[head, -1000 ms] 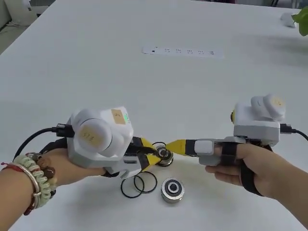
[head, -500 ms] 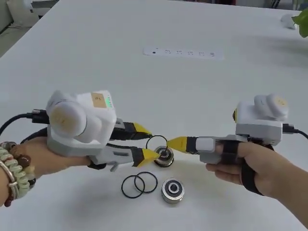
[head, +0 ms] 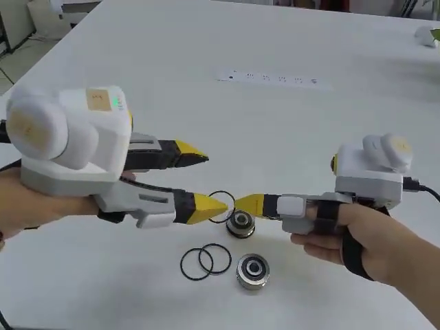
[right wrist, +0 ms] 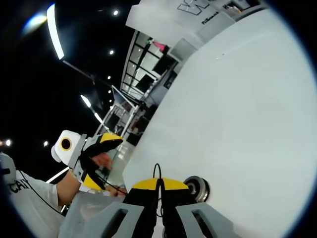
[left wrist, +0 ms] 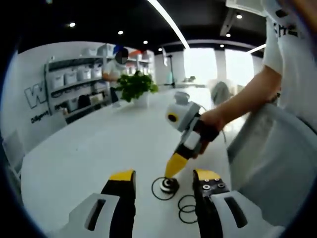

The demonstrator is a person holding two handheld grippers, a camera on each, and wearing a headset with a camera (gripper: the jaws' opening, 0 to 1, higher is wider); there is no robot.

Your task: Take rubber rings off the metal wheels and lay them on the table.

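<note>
My right gripper (head: 242, 205) is shut on a thin black rubber ring (head: 221, 200), which stands up just behind a metal wheel (head: 240, 223) on the white table. In the right gripper view the ring (right wrist: 157, 171) rises from between the closed yellow jaws of the right gripper (right wrist: 157, 184), with the wheel (right wrist: 198, 187) beside them. My left gripper (head: 216, 181) hovers open to the left of the wheel, holding nothing. The left gripper (left wrist: 164, 174) looks down at the wheel (left wrist: 169, 184). A second wheel (head: 253, 269) lies nearer me. Two loose rings (head: 206, 261) lie overlapping beside it.
A white power strip (head: 268, 78) lies farther back on the table (head: 309, 137). A potted plant (left wrist: 136, 85) stands at the table's far end in the left gripper view, and a person's arm and body (left wrist: 277, 124) fill its right side.
My left gripper has drawn back to the left and upward, away from the wheel, with its jaws spread wider. The right gripper has stayed at the wheel, holding the ring.
</note>
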